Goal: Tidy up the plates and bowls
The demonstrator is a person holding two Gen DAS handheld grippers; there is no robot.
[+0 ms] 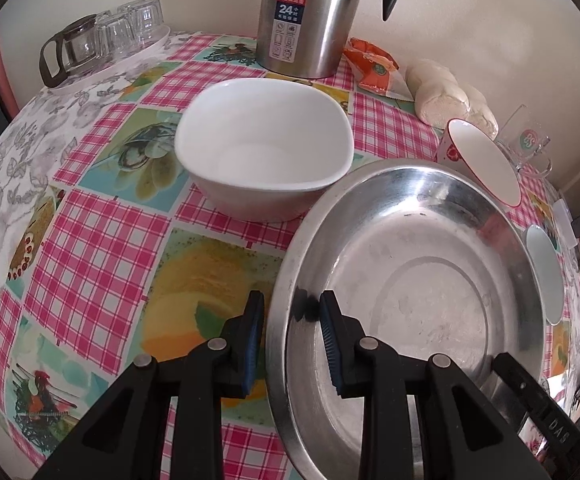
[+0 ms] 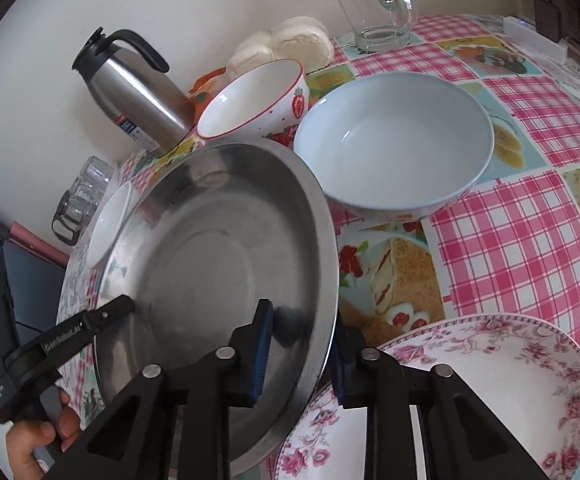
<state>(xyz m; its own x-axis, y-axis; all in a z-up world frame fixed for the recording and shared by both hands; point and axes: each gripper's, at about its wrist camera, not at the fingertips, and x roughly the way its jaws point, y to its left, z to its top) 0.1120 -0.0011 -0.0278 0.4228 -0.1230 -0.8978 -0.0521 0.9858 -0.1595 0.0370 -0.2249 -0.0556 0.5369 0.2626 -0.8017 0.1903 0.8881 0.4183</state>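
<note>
Left wrist view: the left gripper point(image 1: 290, 320) is straddling the near rim of the steel plate point(image 1: 430, 280), one pad outside the rim and one inside. Whether both pads are pressing on the metal cannot be told from this view. The plate is sitting tilted above the checked tablecloth point(image 1: 98, 248), with its far edge overlapping the white square bowl point(image 1: 264, 148). A strawberry bowl point(image 1: 478, 160) is lying just beyond the plate, and a steel flask point(image 1: 310, 20) is standing against the wall.

Right wrist view: the right gripper point(image 2: 302, 344) is straddling the opposite rim of the plate point(image 2: 218, 264), the left pad on the inner face and the right finger behind the rim. No gap is showing, so it is clamping the plate. The plate is overhanging a floral plate point(image 2: 510, 380). A pale blue bowl point(image 2: 394, 144) is resting just beside the steel plate, touching the strawberry bowl point(image 2: 258, 100). A glass mug point(image 2: 374, 12) is standing well apart, near the wall. A hand point(image 2: 38, 440) is holding the left gripper's handle.
</note>
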